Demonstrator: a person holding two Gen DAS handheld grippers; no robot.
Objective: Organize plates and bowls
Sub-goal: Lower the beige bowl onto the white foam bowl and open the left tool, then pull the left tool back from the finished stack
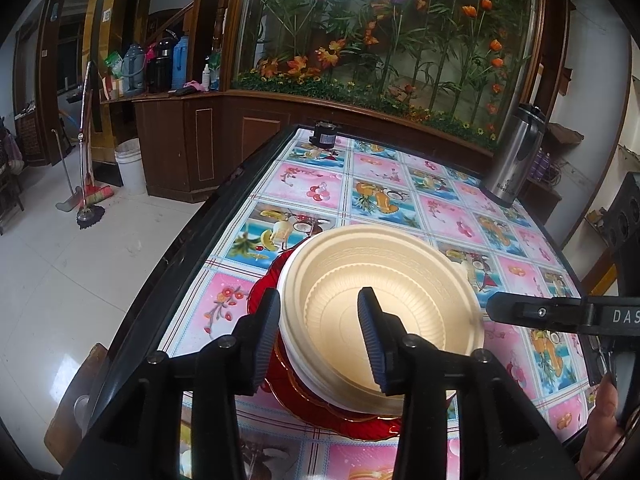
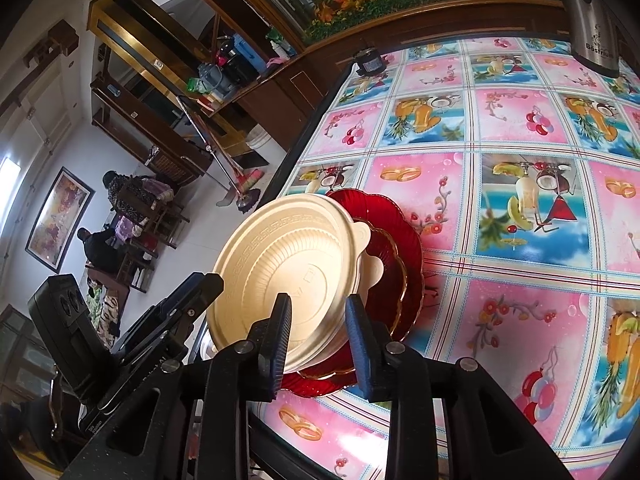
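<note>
A cream bowl [image 1: 384, 292] sits nested in other bowls on a stack of red glass plates [image 1: 352, 420] near the table's left front corner. My left gripper [image 1: 320, 294] straddles the bowl's near-left rim, one finger inside and one outside, with the pads standing off the wall. In the right wrist view the same bowl [image 2: 280, 256] rests on the red plates [image 2: 392, 240]. My right gripper [image 2: 318, 299] straddles its other rim with a wide gap between the pads. Each gripper's fingers [image 1: 520, 312] [image 2: 192, 292] show in the other's view.
A steel thermos [image 1: 516, 156] stands at the far right of the patterned table [image 1: 304, 184], and a small black object [image 1: 324, 136] at its far edge. The table's black left edge [image 1: 180, 248] drops to a tiled floor with a mop, broom and white bucket [image 1: 130, 164]. People sit beyond [image 2: 116, 200].
</note>
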